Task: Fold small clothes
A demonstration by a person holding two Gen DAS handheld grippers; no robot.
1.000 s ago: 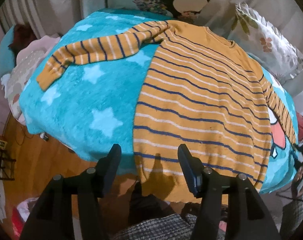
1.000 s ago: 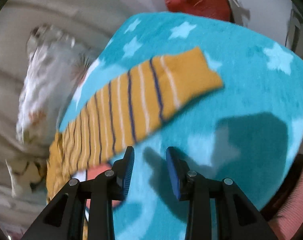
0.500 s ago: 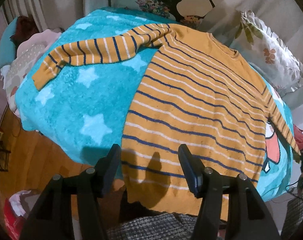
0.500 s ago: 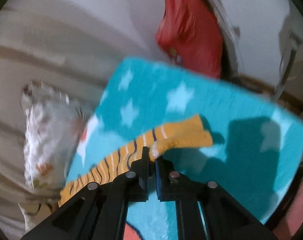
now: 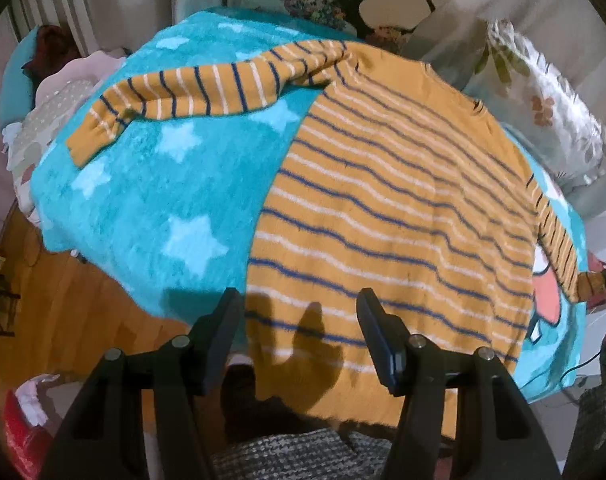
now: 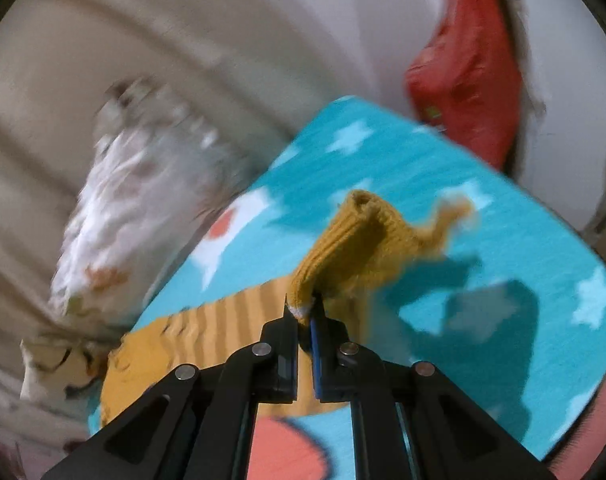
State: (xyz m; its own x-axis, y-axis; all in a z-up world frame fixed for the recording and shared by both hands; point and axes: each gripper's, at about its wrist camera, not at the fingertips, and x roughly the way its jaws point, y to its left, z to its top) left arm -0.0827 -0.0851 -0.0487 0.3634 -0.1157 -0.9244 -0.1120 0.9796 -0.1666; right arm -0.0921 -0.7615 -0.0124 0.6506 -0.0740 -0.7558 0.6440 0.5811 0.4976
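Since a second earlier the right gripper point(image 6: 304, 312) had snapped closed on the cuff point(image 6: 355, 240) of the sweater's right sleeve and lifted it off the blanket point(image 6: 503, 240), where before the sleeve lay flat ahead of parted jaws.

In the left wrist view, the left gripper point(image 5: 299, 324) hung with its jaws about half apart and nothing between them, above the lower hem of the striped mustard sweater point(image 5: 391, 208). The sweater lay spread flat on the turquoise star blanket point(image 5: 151, 200), its left sleeve point(image 5: 207, 92) stretched out sideways across the stars. A floral cushion point(image 5: 543, 112) sat beyond the right shoulder, a pile of pale laundry point(image 5: 51, 112) lay off the blanket's left edge, and wooden floor point(image 5: 47, 280) showed below.

In the right wrist view, blurred by motion, the pinched cuff stood up open-mouthed above the fingertips, the sleeve trailing back down to the blanket. A red bag point(image 6: 467, 64) hung beyond the far corner, and the floral cushion point(image 6: 127, 208) lay left.
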